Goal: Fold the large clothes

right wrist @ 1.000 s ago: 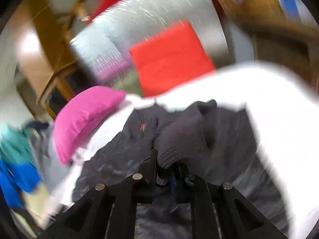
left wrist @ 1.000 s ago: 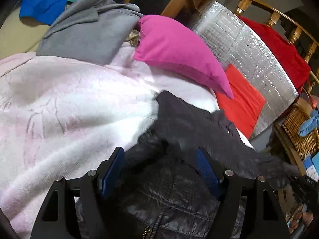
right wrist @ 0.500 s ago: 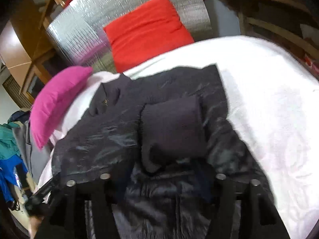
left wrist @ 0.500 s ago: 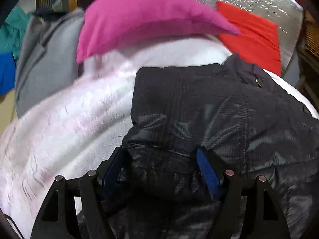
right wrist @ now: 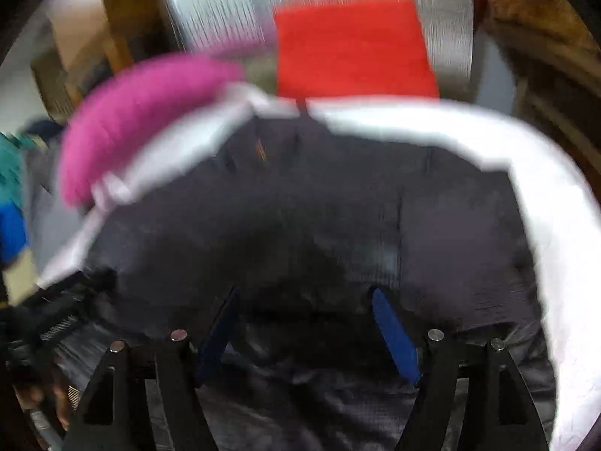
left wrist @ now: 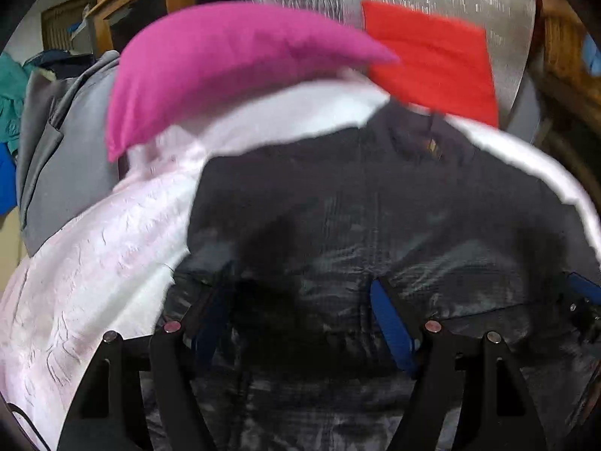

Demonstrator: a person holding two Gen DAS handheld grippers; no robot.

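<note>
One dark jacket [left wrist: 375, 206], one pink pillow [left wrist: 225, 60], one red cushion [left wrist: 432, 64], two claws.

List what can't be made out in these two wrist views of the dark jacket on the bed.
- Jacket hem: cut off by the bottom edge and left gripper in the left wrist view.
- Orange tag text near the collar: motion-blurred and too small in the right wrist view.
- Right gripper contact with the fabric: jaws open, but blur hides whether the pads touch.

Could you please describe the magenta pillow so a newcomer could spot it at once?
Start at the pale pink fleece blanket. At its far edge, left of the flat red cushion, lies the plump magenta pillow, tapering to a point.
</note>
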